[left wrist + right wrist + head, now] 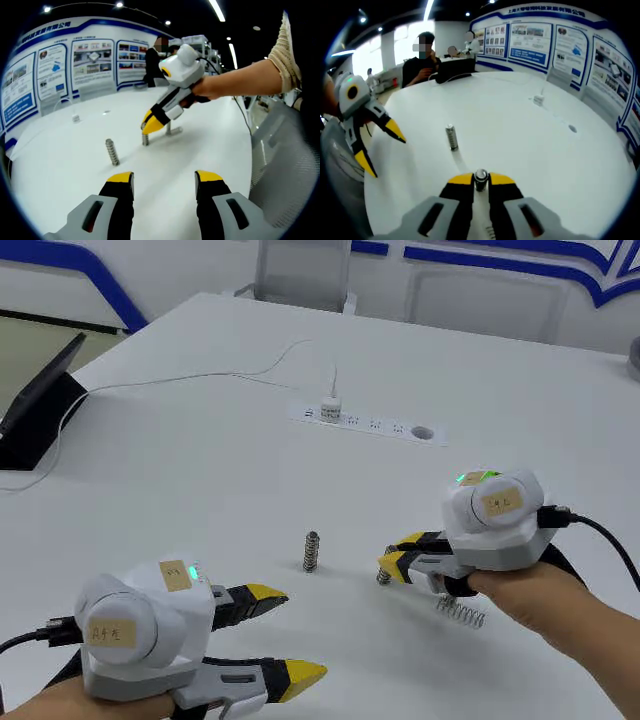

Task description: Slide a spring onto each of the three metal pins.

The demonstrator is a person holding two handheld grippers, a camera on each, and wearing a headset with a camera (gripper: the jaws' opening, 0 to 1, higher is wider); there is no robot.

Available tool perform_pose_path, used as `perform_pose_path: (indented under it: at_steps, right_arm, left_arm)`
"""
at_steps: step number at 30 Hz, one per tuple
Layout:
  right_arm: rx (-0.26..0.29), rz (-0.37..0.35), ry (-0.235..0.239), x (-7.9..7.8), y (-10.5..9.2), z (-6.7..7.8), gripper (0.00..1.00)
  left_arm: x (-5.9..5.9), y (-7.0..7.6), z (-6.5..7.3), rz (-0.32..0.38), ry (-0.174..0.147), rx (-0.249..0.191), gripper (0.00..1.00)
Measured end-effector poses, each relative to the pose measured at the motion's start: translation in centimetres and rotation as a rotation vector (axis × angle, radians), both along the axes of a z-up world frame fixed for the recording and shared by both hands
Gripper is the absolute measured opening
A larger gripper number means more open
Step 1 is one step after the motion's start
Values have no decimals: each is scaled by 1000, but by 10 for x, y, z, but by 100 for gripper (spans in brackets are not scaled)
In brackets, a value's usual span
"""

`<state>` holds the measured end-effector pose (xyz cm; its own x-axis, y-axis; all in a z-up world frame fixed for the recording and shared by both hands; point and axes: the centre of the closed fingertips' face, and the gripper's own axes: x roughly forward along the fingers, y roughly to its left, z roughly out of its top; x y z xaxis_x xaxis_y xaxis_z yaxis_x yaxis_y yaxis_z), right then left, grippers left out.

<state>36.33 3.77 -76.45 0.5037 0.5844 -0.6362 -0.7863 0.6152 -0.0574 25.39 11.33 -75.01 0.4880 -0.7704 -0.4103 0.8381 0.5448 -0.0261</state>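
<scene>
A white table (200, 470) is taking up most of the head view, running from the bottom edge up to the wall at the top.

The left gripper (298, 634) is sitting at the lower left of the head view. Its yellow-tipped jaws are spread wide and released, with only bare tabletop showing between them in the left gripper view.

The right gripper (392, 565) is reaching in from the right of the head view, its tips pointing toward the middle of the frame. Its jaws are clenched on a second pin (480, 176), whose round metal top is showing between the yellow tips at the bottom centre of the right gripper view. In the left gripper view coils are showing on this pin just below the tips. Whether the jaws are pressing on coil or on bare metal cannot be told.

A white power strip (365, 424) is lying flat in the upper middle of the head view, with a white plug (331, 408) sitting in its left end. The plug's cable is trailing off to the upper left.

The first pin (312, 551) is standing upright near the centre of the head view, between the two grippers and apart from both. A spring is already wrapping it along its height.

A loose spring (460, 612) is lying on its side on the table at the lower right of the head view, just beside the hand holding the right gripper.
</scene>
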Motion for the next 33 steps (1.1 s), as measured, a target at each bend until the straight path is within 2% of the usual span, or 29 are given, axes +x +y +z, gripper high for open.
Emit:
perform_pose_path:
  at_steps: [8, 15, 33]
  right_arm:
    - [-3, -4, 0, -2, -2, -1, 15]
    - [0, -10, -15, -8, -10, 6, 17]
    - [4, -15, -82, -45, -48, 29, 20]
  left_arm:
    - [0, -1, 3, -6, -3, 2, 50]
    - [0, -4, 4, -22, -8, 4, 50]
    - [0, -13, 5, -58, -14, 6, 50]
